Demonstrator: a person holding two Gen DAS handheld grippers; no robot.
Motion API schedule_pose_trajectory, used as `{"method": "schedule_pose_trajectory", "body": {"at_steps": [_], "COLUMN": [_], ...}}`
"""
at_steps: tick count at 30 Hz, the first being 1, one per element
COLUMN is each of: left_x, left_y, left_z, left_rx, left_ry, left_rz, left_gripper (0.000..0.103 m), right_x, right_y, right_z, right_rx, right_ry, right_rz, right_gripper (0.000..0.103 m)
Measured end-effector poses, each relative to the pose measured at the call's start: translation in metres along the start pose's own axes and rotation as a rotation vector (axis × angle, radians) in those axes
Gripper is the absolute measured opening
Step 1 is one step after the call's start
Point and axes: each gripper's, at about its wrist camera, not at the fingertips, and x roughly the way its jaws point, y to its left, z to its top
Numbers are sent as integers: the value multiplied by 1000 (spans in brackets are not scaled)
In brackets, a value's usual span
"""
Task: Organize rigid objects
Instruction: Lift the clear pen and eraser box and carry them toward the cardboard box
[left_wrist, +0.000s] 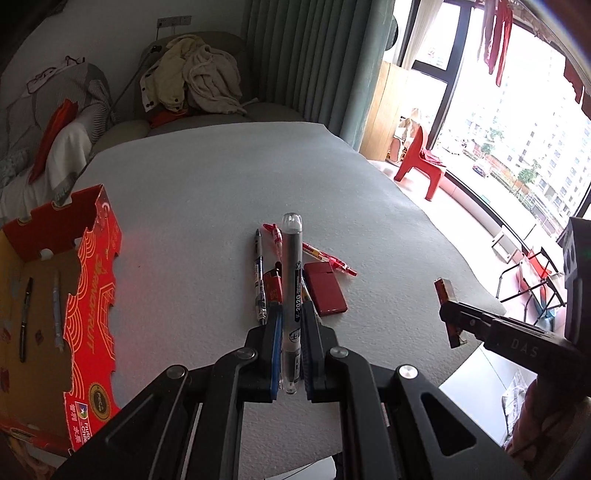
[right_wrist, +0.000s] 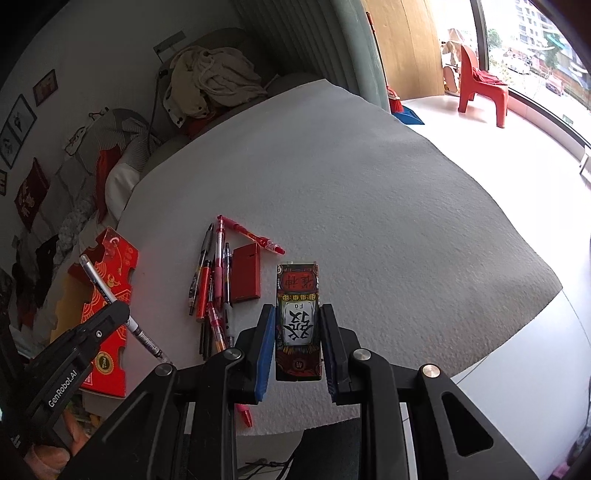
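Observation:
My left gripper (left_wrist: 291, 308) is shut on a clear grey pen (left_wrist: 291, 258), which lies along the fingers, raised above the table. In the right wrist view the same gripper (right_wrist: 118, 314) holds that pen (right_wrist: 96, 280) beside the red cardboard box (right_wrist: 110, 266). My right gripper (right_wrist: 297, 310) is shut on a small red-and-black printed box (right_wrist: 297, 288) with a white label, also lifted off the table. From the left wrist view that gripper (left_wrist: 452, 317) and its small box (left_wrist: 445, 291) hang at the right. Several pens (right_wrist: 210, 280) and a flat red case (right_wrist: 245, 273) lie on the table.
The red cardboard box (left_wrist: 92, 295) stands open at the table's left edge with two pens (left_wrist: 26, 317) inside. A pale textured cloth (left_wrist: 221, 184) covers the table. Behind it is a sofa with piled clothes (left_wrist: 195, 74). A red chair (left_wrist: 421, 162) stands by the window at the right.

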Motion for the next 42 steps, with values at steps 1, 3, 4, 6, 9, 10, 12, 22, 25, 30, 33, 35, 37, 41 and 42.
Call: {"method": "schedule_pose_trajectory", "body": {"at_steps": [1, 3, 4, 6, 9, 10, 12, 22, 25, 30, 33, 35, 37, 41, 42], "left_x": [0, 0, 0, -1, -2, -3, -5, -9, -10, -11, -12, -12, -12, -13, -13], "left_y": [-1, 0, 0, -1, -1, -1, 0, 3, 3, 3, 3, 3, 3, 3, 3], "left_z": [0, 0, 0, -1, -2, -2, -3, -4, -5, -6, -7, -7, -7, -8, -8], "left_rx": [1, 0, 1, 3, 4, 3, 3, -2, -4, -7, -8, -9, -9, -10, -10], "left_ry": [-1, 2, 2, 0, -2, -4, -6, -9, -11, -11, -10, -12, -13, -12, -13], "left_rz": [-1, -4, -7, -7, -10, -12, -13, -19, -20, -22, -23, -23, -22, -24, -24], "left_gripper": [11, 11, 11, 11, 11, 11, 11, 11, 11, 11, 11, 11, 11, 11, 11], "right_x": [0, -1, -1, -2, -1, -1, -1, 0, 0, 0, 0, 0, 0, 0, 0], "right_y": [0, -2, -3, -2, -2, -2, 0, 4, 5, 7, 9, 9, 10, 10, 10], "right_z": [-1, -1, -1, -1, -1, -2, -3, -3, -4, -4, -4, -4, -5, -5, -5], "right_rx": [2, 5, 8, 12, 13, 12, 9, -1, -1, -5, -9, -8, -9, -10, -9], "right_ry": [-1, 0, 0, 1, 4, 5, 8, 11, 13, 16, 17, 18, 18, 19, 19], "right_rz": [-1, 1, 1, 2, 2, 2, 2, -1, -4, -4, -5, -4, -7, -9, -8], "right_gripper": [25, 25, 25, 25, 25, 25, 25, 25, 25, 25, 25, 25, 25, 25, 25]}}
